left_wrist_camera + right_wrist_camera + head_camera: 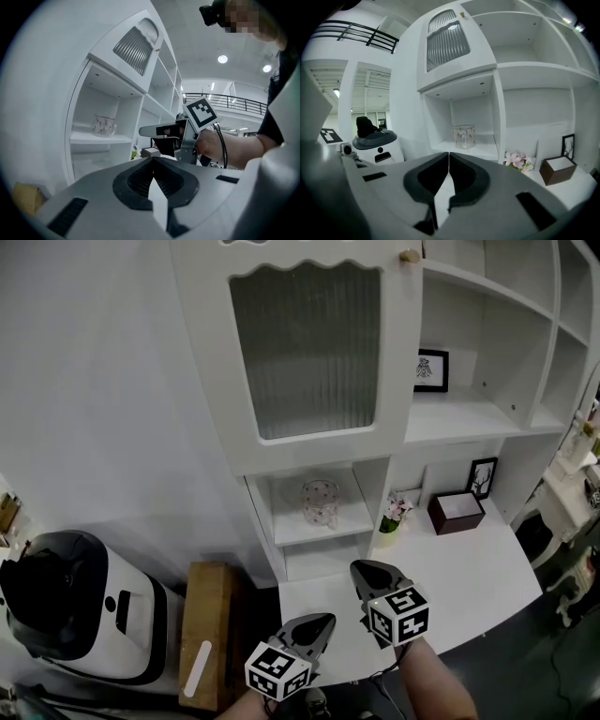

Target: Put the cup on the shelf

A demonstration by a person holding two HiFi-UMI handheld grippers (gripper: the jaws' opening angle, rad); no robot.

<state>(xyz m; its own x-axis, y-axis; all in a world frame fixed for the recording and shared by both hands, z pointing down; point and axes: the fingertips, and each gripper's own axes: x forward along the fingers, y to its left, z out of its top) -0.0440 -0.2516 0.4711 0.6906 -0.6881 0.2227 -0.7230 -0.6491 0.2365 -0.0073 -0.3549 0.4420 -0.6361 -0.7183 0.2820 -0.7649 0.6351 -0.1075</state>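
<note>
already cup (320,502) upright on shelf (352,518)

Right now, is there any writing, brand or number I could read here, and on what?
None readable anywhere.
Marker cubes on left claw, right claw: square patterns, no letters.
Framed picture: drawing; no legible caption.
White strip on wooden box: too blurred to tell.

The head view looked steeply down onto the white painted shelf unit (309,457). The left gripper view faced it obliquely from low at the left, the right gripper view squarely from low; all three shared the clear patterned glass cup (320,502).
</note>
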